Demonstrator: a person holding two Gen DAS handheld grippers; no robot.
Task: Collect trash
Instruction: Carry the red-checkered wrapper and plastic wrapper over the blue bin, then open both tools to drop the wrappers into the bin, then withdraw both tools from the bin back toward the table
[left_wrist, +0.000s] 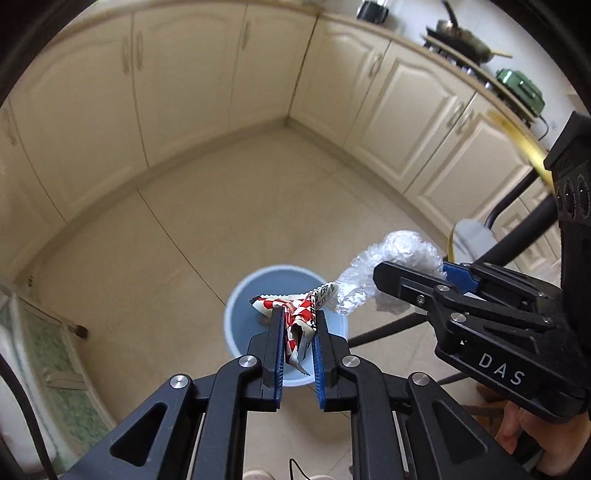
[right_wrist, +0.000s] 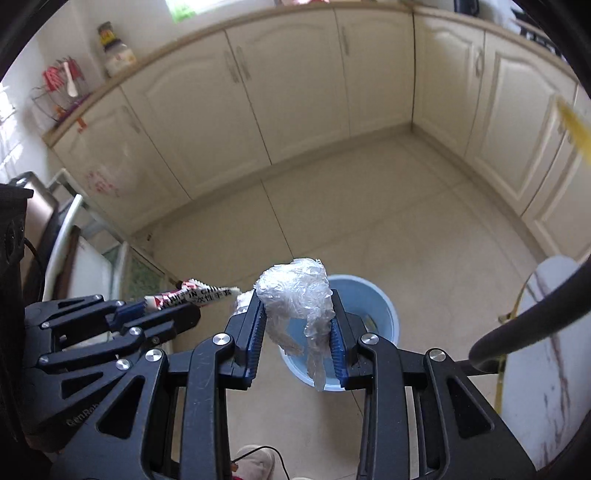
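Left claw (left_wrist: 298, 332), nearest the lens, clamped on a crumpled red-and-white snack wrapper (left_wrist: 295, 314), with a loose tail of the foil hanging down between the blue pads. Right claw (right_wrist: 298, 325) likewise closed, pinching a wad of clear plastic film (right_wrist: 295, 291) that bulges above the fingers and trails a strip below them. Both held side by side, close together, over a pale blue bin (left_wrist: 240, 295) standing on the tiled floor (left_wrist: 166, 240) of a kitchen with cream cabinets (left_wrist: 184, 74) along the walls. Seen from the left wrist, wrapper hovering over the bin's mouth; from the right wrist, film over the near rim, bin (right_wrist: 376, 306) partly hidden behind it. Something small already lying at the bottom, too dim to name.

Judged as the moment just before the drop: both pieces carried to the bin, neither yet let go.

Risks from here:
- Film light and clingy; likely to stick to a ribbed pad on opening, or drift sideways and land on the floor.
- Wrapper snagged by its pinched fold, hanging on one pad instead of falling.
- Right claw sitting toward the rim, not the centre, so film may fall outside.
- Claws close enough to knock together on opening.
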